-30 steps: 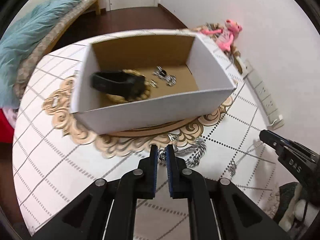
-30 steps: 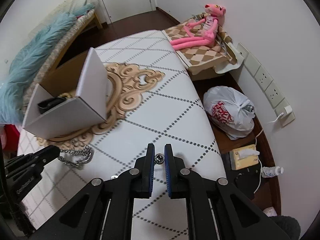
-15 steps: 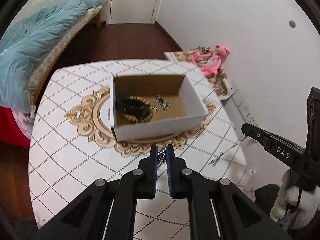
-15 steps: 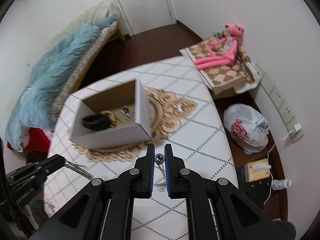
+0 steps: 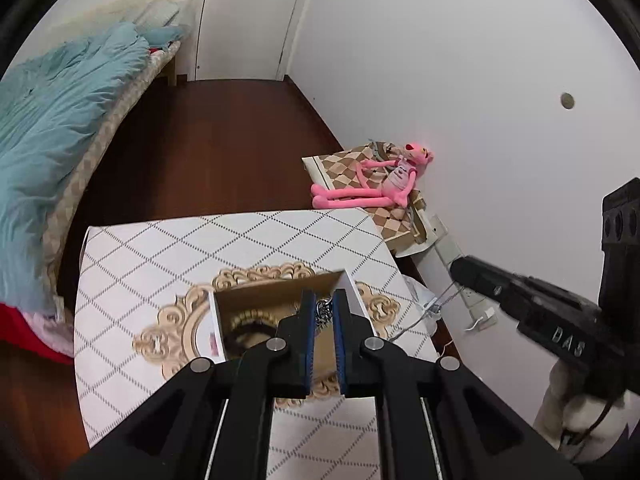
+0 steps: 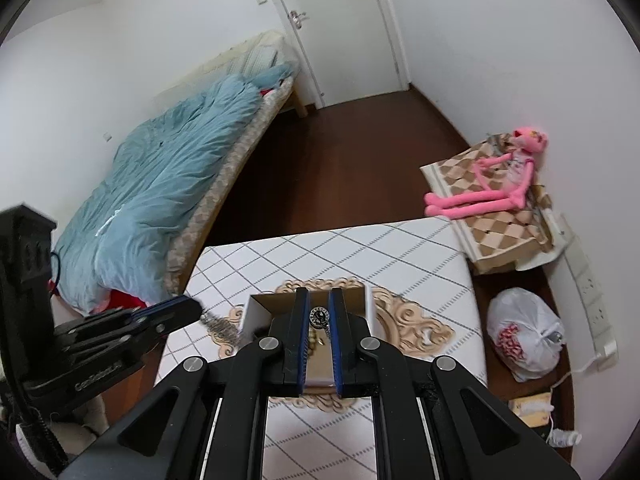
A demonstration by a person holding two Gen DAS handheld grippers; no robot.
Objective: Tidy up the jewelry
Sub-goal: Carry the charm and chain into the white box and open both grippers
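Both grippers hold one silver chain necklace high above the table. My left gripper (image 5: pixel 323 307) is shut on its thick chain end (image 5: pixel 322 309). My right gripper (image 6: pixel 319 312) is shut on its round clasp end (image 6: pixel 319 315). The thin chain (image 5: pixel 430 312) sags between them in the left wrist view. The right gripper (image 5: pixel 460 268) shows there at the right; the left gripper (image 6: pixel 192 306) shows in the right wrist view. Below stands the white cardboard box (image 5: pixel 358 300) (image 6: pixel 370 304), holding a beaded bracelet (image 5: pixel 248 316) and a dark band.
The box sits on a white table (image 5: pixel 168 264) (image 6: pixel 360 248) with a diamond pattern and gold ornament. A bed with a blue duvet (image 6: pixel 168 184) lies to the left. A pink plush toy (image 6: pixel 492 192) lies on a checked box by the wall. A white plastic bag (image 6: pixel 524 332) sits on the floor at right.
Both grippers have risen far above the table with the necklace, which has left the tabletop. The box now looks small and sits directly under the fingers.
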